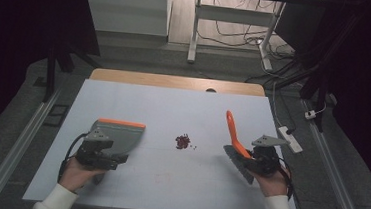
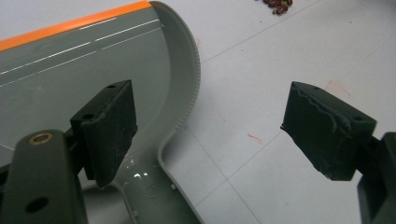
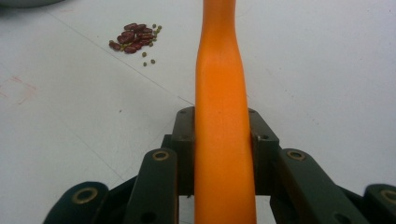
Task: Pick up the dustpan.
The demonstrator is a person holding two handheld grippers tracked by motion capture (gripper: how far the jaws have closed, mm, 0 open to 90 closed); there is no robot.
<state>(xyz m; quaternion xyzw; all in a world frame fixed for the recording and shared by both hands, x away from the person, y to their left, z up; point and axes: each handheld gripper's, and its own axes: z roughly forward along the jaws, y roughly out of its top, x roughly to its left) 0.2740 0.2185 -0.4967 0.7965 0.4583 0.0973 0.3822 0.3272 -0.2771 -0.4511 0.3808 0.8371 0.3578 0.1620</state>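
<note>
The right gripper (image 1: 262, 158) clamps both jaws onto the orange handle of a brush (image 1: 234, 138), low on the handle near the head. The handle's long axis rises up and away toward the table's far edge, and the dark bristles (image 1: 238, 165) appear to rest on the white table (image 1: 173, 108). The left gripper (image 1: 100, 150), jaws spread wide, hovers over the grey dustpan (image 1: 121, 135), whose orange-trimmed lip faces the far edge. A small pile of red beans (image 1: 183, 141) lies between the two tools. Both hands enter from the near edge, sleeves white.
</note>
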